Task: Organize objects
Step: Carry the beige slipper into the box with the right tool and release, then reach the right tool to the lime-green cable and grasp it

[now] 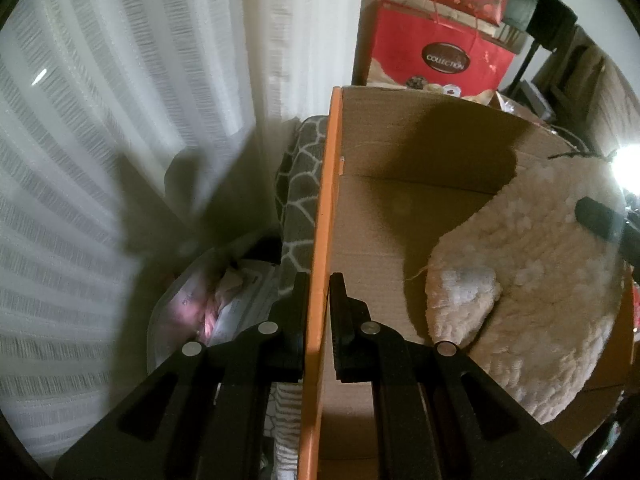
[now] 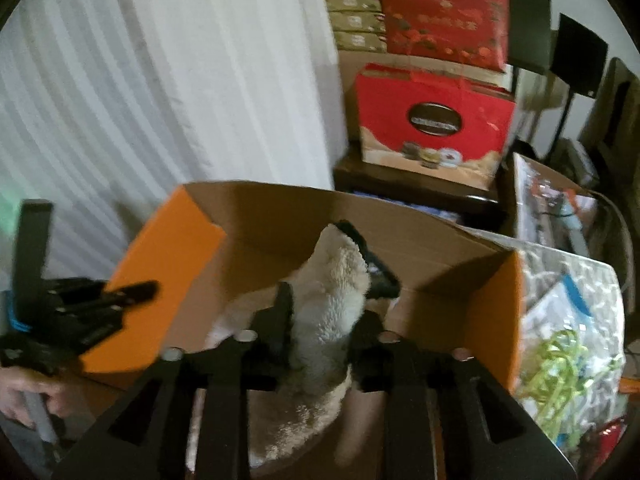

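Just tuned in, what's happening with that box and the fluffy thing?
The left claw is clamped on the orange flap of the cardboard box, holding it open. The right claw is down inside the box with the cream fleece cushion between its fingers, which look loose around it rather than clamped.

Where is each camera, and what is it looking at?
Left wrist: on the left claw, looking down at the box wall it pinches; only the claw shows.
Right wrist: on the right claw, looking down into the box at the slipper between its fingers; a hand shows.
Shared: box, slipper, red bag.
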The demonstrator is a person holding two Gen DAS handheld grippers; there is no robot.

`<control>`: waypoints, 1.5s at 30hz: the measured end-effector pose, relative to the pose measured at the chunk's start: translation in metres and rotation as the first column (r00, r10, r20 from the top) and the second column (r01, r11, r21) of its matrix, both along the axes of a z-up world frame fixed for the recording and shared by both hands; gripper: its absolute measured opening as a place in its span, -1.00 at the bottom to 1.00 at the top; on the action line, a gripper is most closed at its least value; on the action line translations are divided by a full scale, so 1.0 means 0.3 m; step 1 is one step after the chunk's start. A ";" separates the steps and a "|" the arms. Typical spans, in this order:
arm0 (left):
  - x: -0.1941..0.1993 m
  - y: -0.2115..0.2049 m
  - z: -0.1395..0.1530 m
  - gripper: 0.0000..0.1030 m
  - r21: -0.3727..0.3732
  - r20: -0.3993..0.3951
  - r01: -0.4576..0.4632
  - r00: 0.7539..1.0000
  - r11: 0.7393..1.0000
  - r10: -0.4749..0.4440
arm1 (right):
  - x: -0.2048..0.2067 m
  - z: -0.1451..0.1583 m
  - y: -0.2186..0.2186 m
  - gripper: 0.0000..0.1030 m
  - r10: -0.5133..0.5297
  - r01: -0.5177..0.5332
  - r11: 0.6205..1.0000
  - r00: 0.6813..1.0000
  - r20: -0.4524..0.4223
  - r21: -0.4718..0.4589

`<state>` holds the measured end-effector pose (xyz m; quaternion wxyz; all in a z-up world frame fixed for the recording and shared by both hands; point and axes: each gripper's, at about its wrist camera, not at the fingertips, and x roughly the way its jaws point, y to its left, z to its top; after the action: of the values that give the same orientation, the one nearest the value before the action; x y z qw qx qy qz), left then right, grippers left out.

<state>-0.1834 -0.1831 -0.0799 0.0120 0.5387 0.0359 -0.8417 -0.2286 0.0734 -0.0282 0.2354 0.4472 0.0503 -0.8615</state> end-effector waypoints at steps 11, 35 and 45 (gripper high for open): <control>-0.002 0.000 0.002 -0.81 -0.006 0.001 -0.005 1.000 1.000 0.005 | 0.037 0.118 0.131 0.42 -0.030 0.039 0.996 0.993 -0.112 0.078; 0.000 0.007 0.002 -0.81 -0.012 -0.002 -0.010 1.000 1.000 0.010 | 0.035 0.077 0.609 0.43 -0.250 0.261 0.955 0.964 -0.093 0.138; -0.003 0.006 0.001 -0.80 -0.013 -0.001 -0.011 1.000 1.000 0.011 | 0.005 -0.036 0.661 0.48 -0.305 0.306 0.944 0.952 -0.024 0.127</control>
<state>-0.1842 -0.1814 -0.0796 0.0203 0.5380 0.0333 -0.8420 -0.2272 0.2717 -0.0390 0.0694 0.4622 0.0365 -0.8833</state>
